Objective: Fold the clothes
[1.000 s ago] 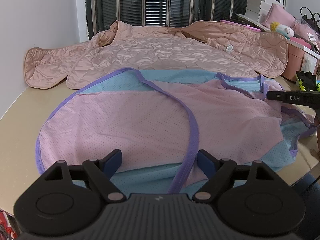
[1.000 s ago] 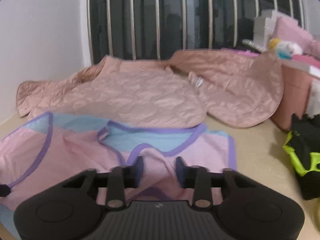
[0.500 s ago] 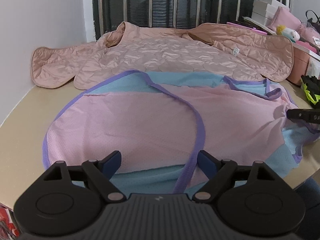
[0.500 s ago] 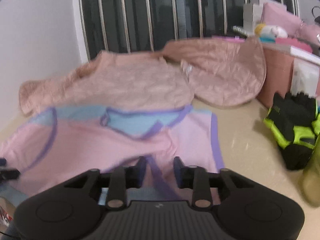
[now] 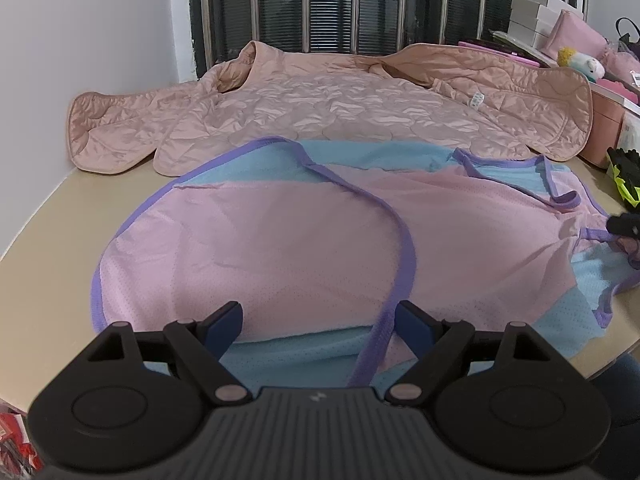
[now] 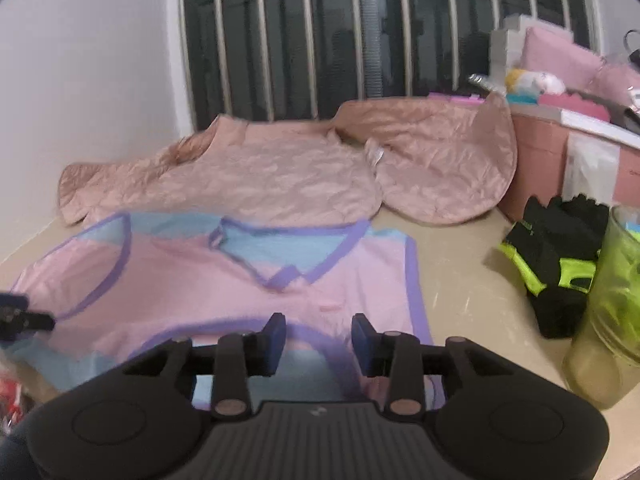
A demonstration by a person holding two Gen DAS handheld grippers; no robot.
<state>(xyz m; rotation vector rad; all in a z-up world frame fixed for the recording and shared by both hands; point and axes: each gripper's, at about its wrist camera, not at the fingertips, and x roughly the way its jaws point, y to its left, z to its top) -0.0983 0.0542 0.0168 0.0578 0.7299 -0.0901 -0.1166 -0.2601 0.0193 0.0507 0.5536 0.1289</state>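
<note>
Barred dark window panes [image 5: 332,4] close off the far end of a beige surface [image 5: 52,216], with a white wall to the left. Just ahead of the left hand-held gripper [image 5: 318,322] lies the pink-and-blue mesh top [image 5: 280,240] with purple trim, spread flat — one purple band curves across it and runs down between the fingers. That gripper's jaws stand wide apart, holding nothing, its blue pads low over the near hem. Beyond the top, touching its far edge, a quilted peach jacket [image 5: 320,108] is laid out up to the window.

The right hand-held gripper [image 6: 319,344] is also open, with a narrower gap, poised over the top's [image 6: 224,280] near right corner beside the purple neckline; whether its pads touch the cloth cannot be told in the blurred view. To its right sit black-and-yellow gloves [image 6: 556,248] and a green translucent cup [image 6: 608,304] — behind them a pink box [image 6: 536,160]. The left gripper's tip shows at the far left edge.
</note>
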